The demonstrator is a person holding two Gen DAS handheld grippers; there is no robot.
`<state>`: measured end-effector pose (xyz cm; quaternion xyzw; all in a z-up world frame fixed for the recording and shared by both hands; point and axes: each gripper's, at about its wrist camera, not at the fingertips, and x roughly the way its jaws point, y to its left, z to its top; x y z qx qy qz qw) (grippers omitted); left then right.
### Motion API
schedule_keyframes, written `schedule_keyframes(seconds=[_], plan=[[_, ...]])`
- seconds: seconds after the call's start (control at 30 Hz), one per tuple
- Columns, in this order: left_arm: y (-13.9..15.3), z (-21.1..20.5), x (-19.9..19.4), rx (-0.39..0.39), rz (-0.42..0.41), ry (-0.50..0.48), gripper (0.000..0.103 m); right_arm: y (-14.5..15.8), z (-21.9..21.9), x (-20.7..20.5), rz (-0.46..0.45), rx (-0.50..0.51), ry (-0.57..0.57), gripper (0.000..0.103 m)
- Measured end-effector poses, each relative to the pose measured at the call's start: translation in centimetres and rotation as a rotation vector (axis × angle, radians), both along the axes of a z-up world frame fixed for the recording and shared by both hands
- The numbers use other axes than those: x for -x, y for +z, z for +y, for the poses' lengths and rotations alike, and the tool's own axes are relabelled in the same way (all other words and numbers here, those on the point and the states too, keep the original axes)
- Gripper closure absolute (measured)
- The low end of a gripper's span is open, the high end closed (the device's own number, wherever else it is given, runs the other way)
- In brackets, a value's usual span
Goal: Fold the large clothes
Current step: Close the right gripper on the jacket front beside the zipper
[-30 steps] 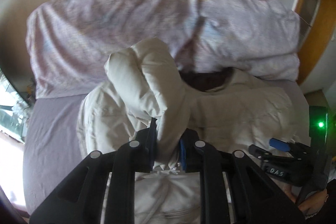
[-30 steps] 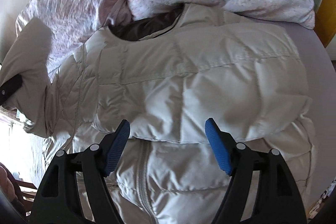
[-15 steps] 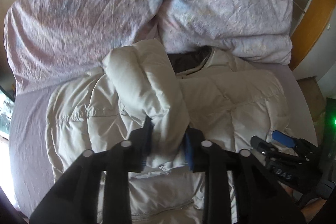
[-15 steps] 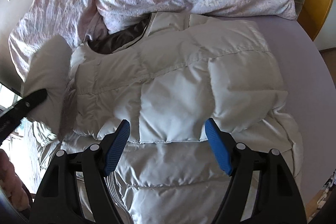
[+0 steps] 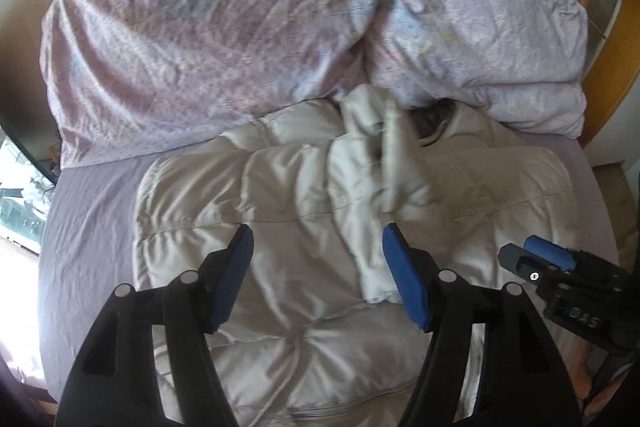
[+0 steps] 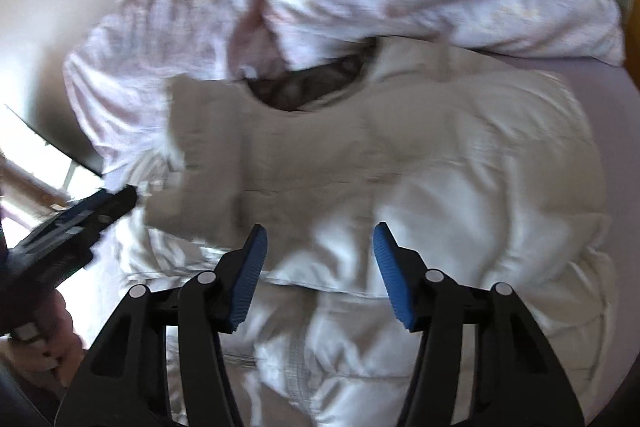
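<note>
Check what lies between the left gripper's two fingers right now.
Only the puffy jacket beneath the open left gripper; nothing is clamped, shown in the left wrist view.

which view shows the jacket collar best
The right wrist view. There the collar opens wide toward the camera and its dark lining shows, though the frame is blurred. In the left wrist view the collar is a small dark patch, partly hidden behind the folded sleeve of the jacket.

Daylight glares in from the window [image 6: 28,183] at left w/ blown-out highlights, both views fisheye-bent w/ dark corners, right wrist view motion-blurred, esp. the jacket [image 6: 400,163].
</note>
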<state>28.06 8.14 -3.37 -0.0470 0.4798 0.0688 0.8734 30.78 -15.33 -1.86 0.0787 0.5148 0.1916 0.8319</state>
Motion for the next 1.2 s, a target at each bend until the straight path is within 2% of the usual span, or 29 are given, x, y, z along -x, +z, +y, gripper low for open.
schedule_keyframes(seconds=[0.23, 0.37, 0.47, 0.53, 0.57, 0.6, 0.63, 0.7, 1.07, 1.17, 1.2], plan=[[-0.5, 2.3, 1.2, -0.036, 0.023, 0.039, 0.033, 0.8, 3.7, -0.4, -0.022, -0.081, 0.108, 0.045], [-1.1, 3.3, 1.7, -0.033, 0.04, 0.056, 0.033, 0.7, 5.4, -0.1, -0.028, -0.051, 0.158, 0.045], [-1.6, 3.6, 2.0, -0.036, 0.052, 0.058, 0.033, 0.1, 5.9, -0.5, -0.013, -0.019, 0.132, 0.048], [-1.8, 3.7, 2.1, -0.042, 0.059, 0.056, 0.033, -0.5, 5.7, -0.8, 0.01, -0.022, 0.103, 0.069], [-1.9, 3.7, 2.2, -0.044, 0.061, 0.055, 0.033, -0.6, 5.4, -0.9, 0.015, -0.029, 0.09, 0.076], [-2.1, 3.8, 2.2, -0.045, 0.064, 0.054, 0.033, -0.7, 5.2, -1.0, 0.017, -0.033, 0.074, 0.089], [-2.2, 3.8, 2.2, -0.045, 0.067, 0.055, 0.033, -0.8, 4.8, -1.1, 0.017, -0.036, 0.056, 0.095], [-2.3, 3.9, 2.1, -0.045, 0.073, 0.055, 0.033, -1.0, 4.0, -1.2, 0.017, -0.042, 0.021, 0.099], [-3.2, 3.9, 1.7, -0.042, 0.098, 0.036, 0.033, -2.6, -1.1, -1.6, 0.099, -0.096, -0.16, 0.101], [-3.2, 4.0, 1.8, -0.041, 0.099, 0.033, 0.033, -2.4, -2.9, -2.2, 0.117, -0.116, -0.241, 0.097], [-3.2, 4.0, 1.8, -0.041, 0.1, 0.034, 0.033, -2.5, -3.3, -2.4, 0.13, -0.135, -0.255, 0.089]])
